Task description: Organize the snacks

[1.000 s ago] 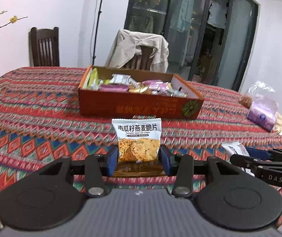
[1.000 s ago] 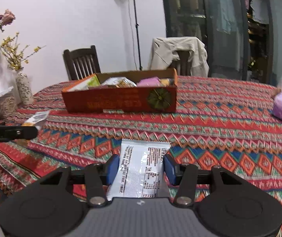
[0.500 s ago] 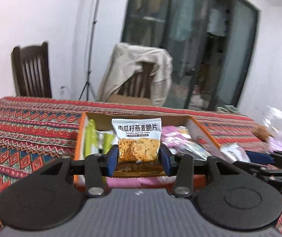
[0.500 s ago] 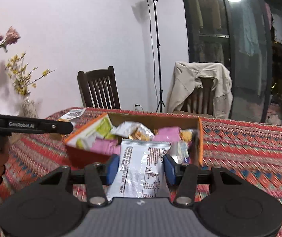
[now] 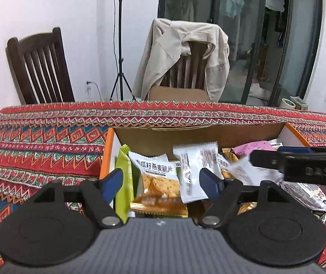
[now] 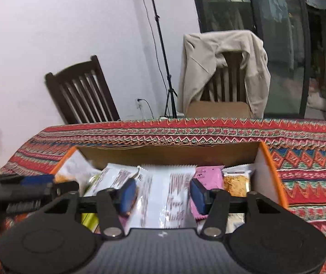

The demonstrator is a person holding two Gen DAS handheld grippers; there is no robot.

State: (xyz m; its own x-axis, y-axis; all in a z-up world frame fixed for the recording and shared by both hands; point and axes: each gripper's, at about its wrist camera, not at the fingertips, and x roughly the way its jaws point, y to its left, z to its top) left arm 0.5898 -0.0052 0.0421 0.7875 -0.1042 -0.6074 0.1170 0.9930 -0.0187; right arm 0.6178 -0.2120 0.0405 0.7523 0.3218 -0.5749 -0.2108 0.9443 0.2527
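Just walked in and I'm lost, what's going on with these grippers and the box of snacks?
A person is sorting snack packets into the orange cardboard box on the patterned tablecloth. Both handheld grippers are over the box and their jaws are opening. The left gripper is letting go of the pumpkin seed crisps packet, its pads clear of it. The right gripper is releasing a white packet, which sits between its fingers above the snacks already inside.
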